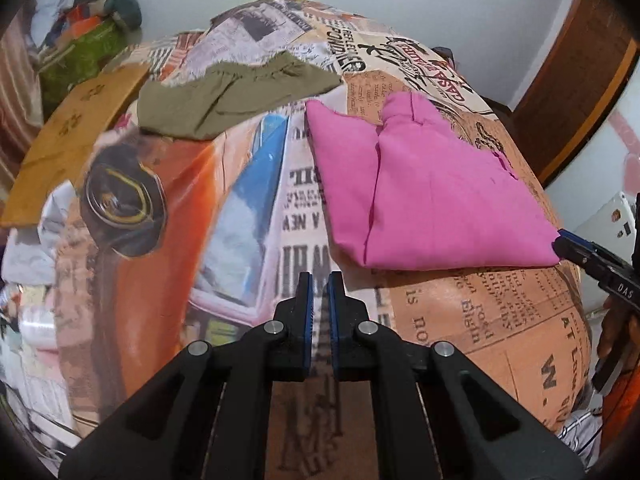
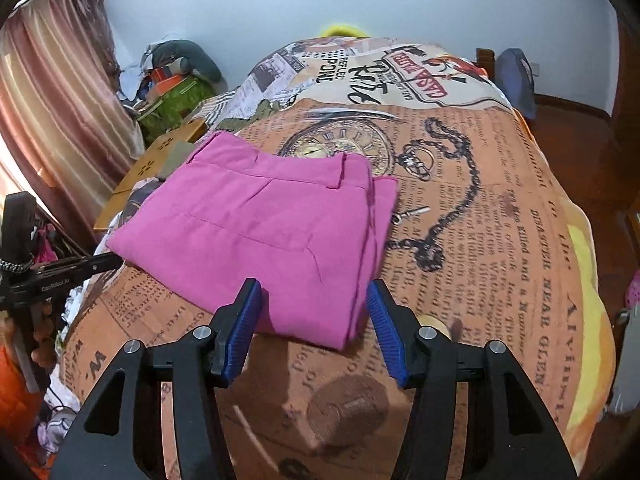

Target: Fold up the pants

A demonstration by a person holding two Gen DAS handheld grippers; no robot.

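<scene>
The pink pants (image 2: 264,236) lie folded into a compact rectangle on the printed bedspread (image 2: 480,216); they also show in the left wrist view (image 1: 424,196). My right gripper (image 2: 314,296) is open and empty, its jaws standing either side of the near corner of the pants, just above the fabric. My left gripper (image 1: 320,284) has its jaws nearly together with nothing between them, over the bedspread (image 1: 480,320) just short of the pants' left corner. The right gripper's fingertip (image 1: 568,240) shows at the pants' right corner.
A folded olive garment (image 1: 228,96) lies on the bed beyond the pants. A wooden board (image 1: 68,136) sits at the bed's left edge. A pile of clothes (image 2: 180,76) stands by the curtain (image 2: 52,92). Wooden floor (image 2: 568,120) lies to the right.
</scene>
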